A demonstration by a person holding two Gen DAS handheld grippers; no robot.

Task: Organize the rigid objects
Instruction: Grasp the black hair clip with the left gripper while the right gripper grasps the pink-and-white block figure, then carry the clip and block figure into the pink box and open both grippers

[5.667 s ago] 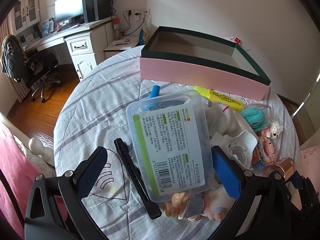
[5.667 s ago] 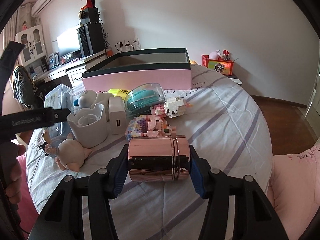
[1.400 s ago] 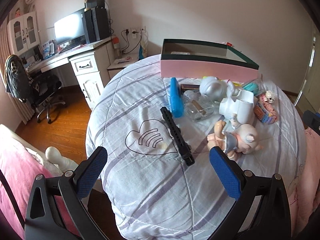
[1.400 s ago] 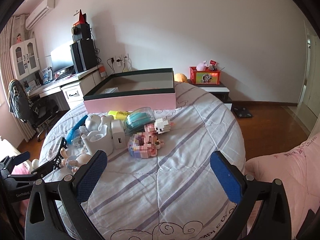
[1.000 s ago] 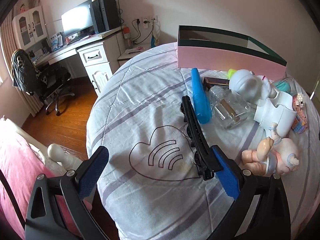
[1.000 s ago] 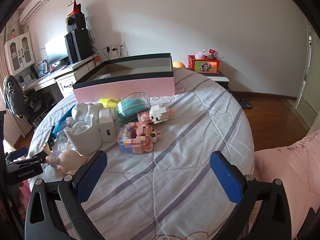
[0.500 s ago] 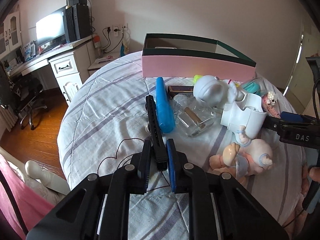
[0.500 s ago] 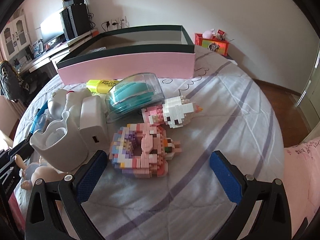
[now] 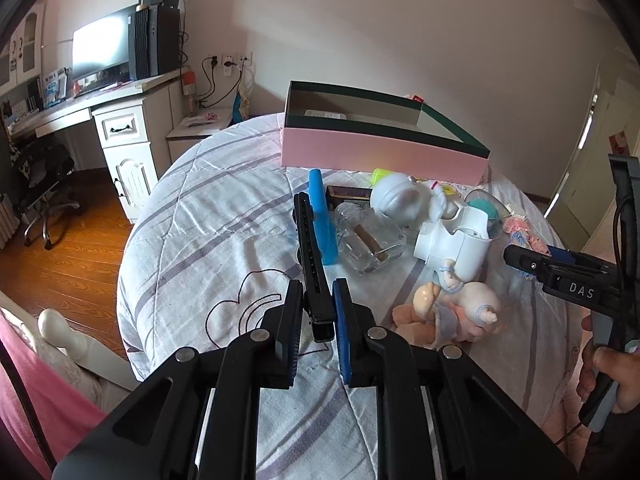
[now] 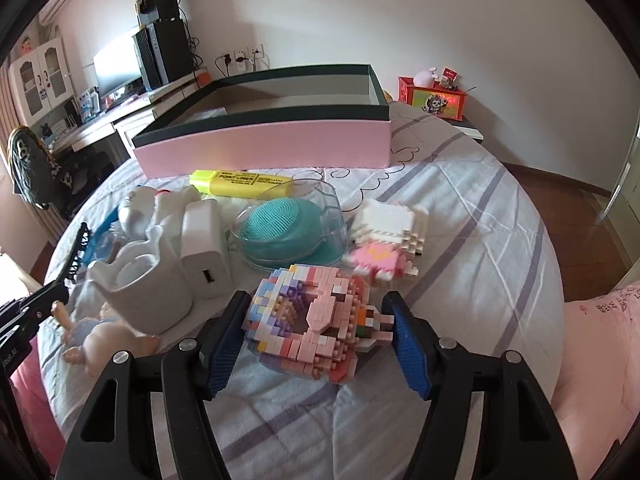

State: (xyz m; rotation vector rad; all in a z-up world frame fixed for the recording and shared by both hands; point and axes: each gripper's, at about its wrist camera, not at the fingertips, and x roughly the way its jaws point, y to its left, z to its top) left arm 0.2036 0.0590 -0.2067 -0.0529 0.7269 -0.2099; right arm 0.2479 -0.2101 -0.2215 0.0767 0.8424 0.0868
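Observation:
My left gripper [image 9: 317, 312] is shut on the near end of a long black hair clip [image 9: 308, 240], which points away over the striped bedspread. My right gripper [image 10: 318, 304] straddles a pastel block figure [image 10: 316, 320] lying on the bed. Its jaws are closing, and the blue pads [image 10: 408, 344] stand close beside the figure's sides without visibly pressing it. A pink box with a dark green rim [image 10: 260, 148] stands open at the far side. The same box [image 9: 380, 156] in the left wrist view holds a small flat item.
Beside the clip lie a blue tube [image 9: 320, 216], a glass bottle [image 9: 368, 244], a white holder [image 9: 456, 244] and a doll [image 9: 460, 308]. Near the block figure are a charger [image 10: 204, 248], a teal brush case [image 10: 288, 232], a yellow highlighter [image 10: 240, 182] and a pink-white block figure [image 10: 384, 240].
My left gripper closed on the black clip and has since tilted up a little with it. My right gripper came down onto the pastel block figure and its jaws narrowed around it.

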